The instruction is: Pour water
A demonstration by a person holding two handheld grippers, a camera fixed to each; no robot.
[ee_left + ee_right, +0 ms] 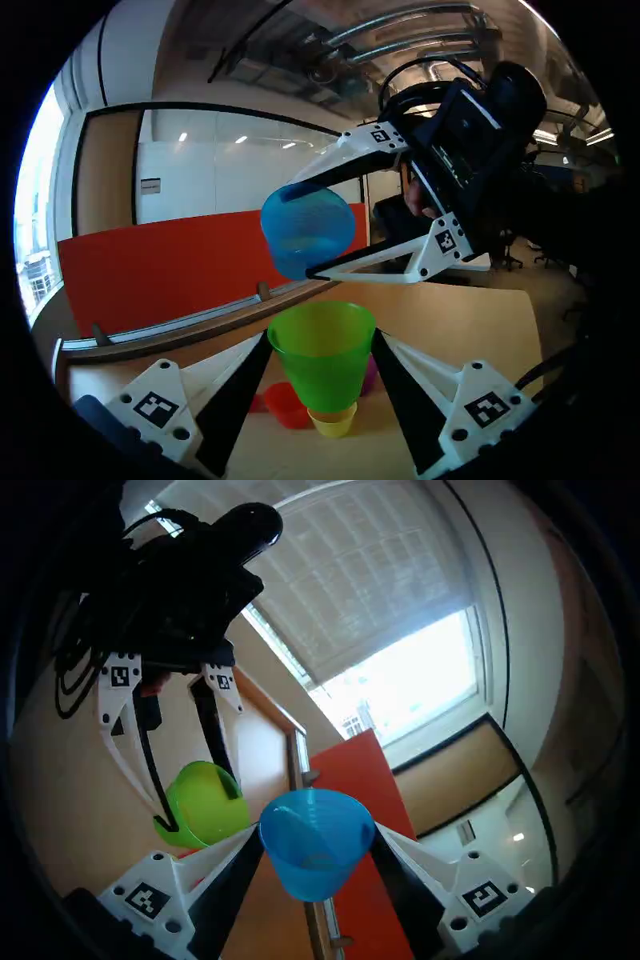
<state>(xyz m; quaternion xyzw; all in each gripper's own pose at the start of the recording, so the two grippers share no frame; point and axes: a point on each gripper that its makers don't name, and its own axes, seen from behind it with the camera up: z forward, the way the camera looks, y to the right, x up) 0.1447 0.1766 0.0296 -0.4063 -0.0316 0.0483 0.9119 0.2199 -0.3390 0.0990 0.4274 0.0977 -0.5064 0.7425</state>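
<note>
Right claw around blue cup, above green cup

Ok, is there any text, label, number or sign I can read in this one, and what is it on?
No text can be read here.
The sign on the glass wall: too small and blurred to read.
The marker squares on the left hand-held gripper: coded patterns, not lettering.
The blue cup and green cup: no print visible.

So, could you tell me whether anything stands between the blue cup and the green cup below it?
Nothing visible does: the tilted blue cup hangs above the open green cup, with only air between them.
</note>
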